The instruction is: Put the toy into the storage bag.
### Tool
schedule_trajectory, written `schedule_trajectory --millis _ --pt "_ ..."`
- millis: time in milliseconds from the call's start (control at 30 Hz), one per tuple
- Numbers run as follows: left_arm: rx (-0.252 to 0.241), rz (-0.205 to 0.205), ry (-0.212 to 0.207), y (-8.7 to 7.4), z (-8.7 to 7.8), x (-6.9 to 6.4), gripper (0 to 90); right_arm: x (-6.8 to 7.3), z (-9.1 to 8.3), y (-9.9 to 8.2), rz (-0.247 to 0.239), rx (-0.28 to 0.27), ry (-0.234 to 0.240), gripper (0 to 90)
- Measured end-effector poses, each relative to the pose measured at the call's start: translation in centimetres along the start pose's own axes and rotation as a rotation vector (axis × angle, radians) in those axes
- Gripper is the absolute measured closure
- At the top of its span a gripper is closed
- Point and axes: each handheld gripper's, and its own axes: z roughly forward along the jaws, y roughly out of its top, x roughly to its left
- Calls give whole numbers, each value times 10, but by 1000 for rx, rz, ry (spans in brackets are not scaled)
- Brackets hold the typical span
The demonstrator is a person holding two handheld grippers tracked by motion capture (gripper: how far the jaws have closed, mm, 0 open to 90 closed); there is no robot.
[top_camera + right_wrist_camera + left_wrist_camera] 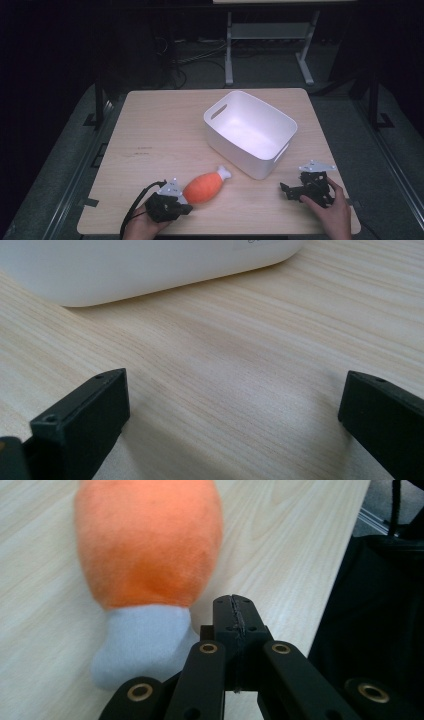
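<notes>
Orange plush, the drumstick toy (204,186), lies just beyond my left gripper (235,611), its pale bone end beside my clenched jaws, which pinch nothing. Off their other side the table (160,130) edge runs close. My right gripper (235,415) rests with jaws spread wide over bare wood, nothing between them; the white bin (250,131) wall stands just ahead, open tabletop between us.
</notes>
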Motion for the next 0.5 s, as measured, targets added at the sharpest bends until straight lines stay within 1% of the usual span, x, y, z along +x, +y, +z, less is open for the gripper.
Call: schedule_trajectory --millis 133,200,267,300,400,467,500 --pt "-12 -17 11 -2 -3 3 897 0 0 0 -1 -1 0 0" --pt "-19 -17 10 -1 -5 3 898 0 0 0 -1 0 0 0" --pt "-27 -14 7 0 -7 1 897 0 0 0 0 -1 0 0" --pt "-27 -2 6 1 -9 1 897 0 0 0 -1 0 0 0" --pt "-52 -2 -1 4 -14 0 897 0 0 0 -4 -1 0 0" --pt "-60 5 -4 7 -18 1 897 0 0 0 -6 0 0 0" --pt "-73 9 -5 10 -24 2 896 0 0 0 -5 -1 0 0"
